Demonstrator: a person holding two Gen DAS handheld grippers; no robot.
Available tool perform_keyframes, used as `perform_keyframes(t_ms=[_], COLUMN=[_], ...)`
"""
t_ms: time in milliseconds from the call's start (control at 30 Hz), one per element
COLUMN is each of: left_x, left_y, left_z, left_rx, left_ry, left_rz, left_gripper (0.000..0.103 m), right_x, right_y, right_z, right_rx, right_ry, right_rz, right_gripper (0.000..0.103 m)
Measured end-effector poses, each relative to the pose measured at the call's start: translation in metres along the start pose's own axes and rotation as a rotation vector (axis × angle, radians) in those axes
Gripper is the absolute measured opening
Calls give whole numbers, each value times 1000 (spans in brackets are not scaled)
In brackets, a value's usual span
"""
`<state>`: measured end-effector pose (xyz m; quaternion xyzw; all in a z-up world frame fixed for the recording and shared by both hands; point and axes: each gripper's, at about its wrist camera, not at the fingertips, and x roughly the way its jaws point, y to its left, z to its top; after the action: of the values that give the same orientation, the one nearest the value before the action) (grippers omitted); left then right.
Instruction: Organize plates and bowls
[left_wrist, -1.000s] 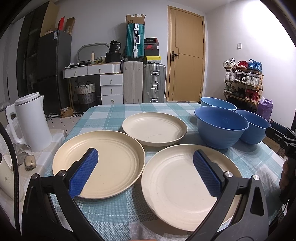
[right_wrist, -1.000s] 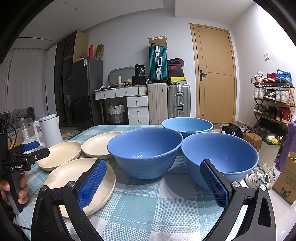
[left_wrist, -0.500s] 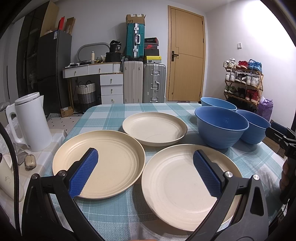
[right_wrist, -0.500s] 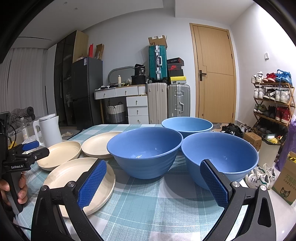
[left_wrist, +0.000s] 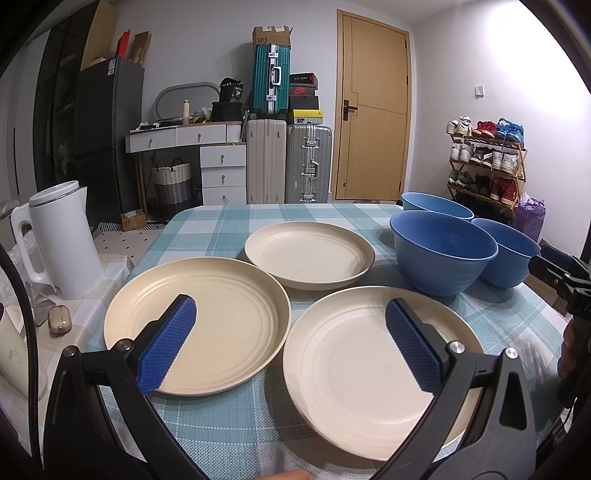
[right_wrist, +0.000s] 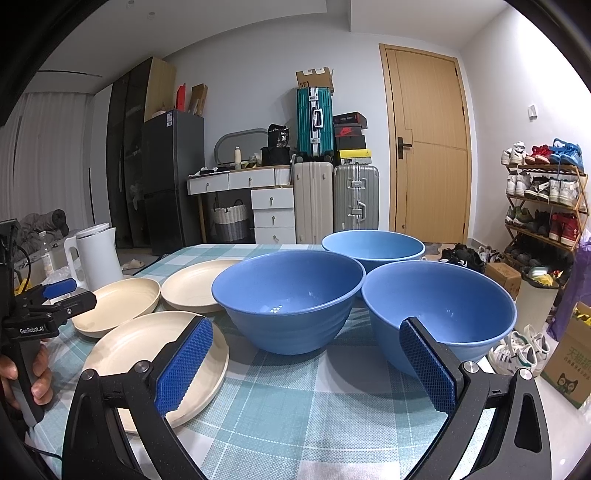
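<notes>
Cream plates, three of them, lie separately on the checked tablecloth (left_wrist: 229, 424): the near-left plate (left_wrist: 221, 325), the near-right plate (left_wrist: 354, 369) and the far plate (left_wrist: 310, 254), with three blue bowls (right_wrist: 291, 299) clustered just beside them to the right. The shallow rims sit flat on the cloth, so a pinch could, I judge, slip off or drag cloth and neighbours along. The left gripper (left_wrist: 291, 343) and right gripper (right_wrist: 303, 365) both hover with jaws spread wide, holding and touching nothing.
</notes>
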<state>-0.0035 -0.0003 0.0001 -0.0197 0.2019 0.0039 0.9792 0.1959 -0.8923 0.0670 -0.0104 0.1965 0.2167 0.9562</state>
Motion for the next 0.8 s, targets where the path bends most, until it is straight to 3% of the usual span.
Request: perform_keyframes(t_ms=[433,800], left_x=[2,-10], left_y=[5,12], left_z=[-2,17], left_rx=[-24,-25], left_ry=[29,33], left_rz=[-3,33], left_gripper=[103,103], right_x=[11,19], right_y=[2,38], right_z=[9,30], right_rx=[-2,-53], right_ry=[42,99], right_rz=[-5,62], right_gripper=[103,103])
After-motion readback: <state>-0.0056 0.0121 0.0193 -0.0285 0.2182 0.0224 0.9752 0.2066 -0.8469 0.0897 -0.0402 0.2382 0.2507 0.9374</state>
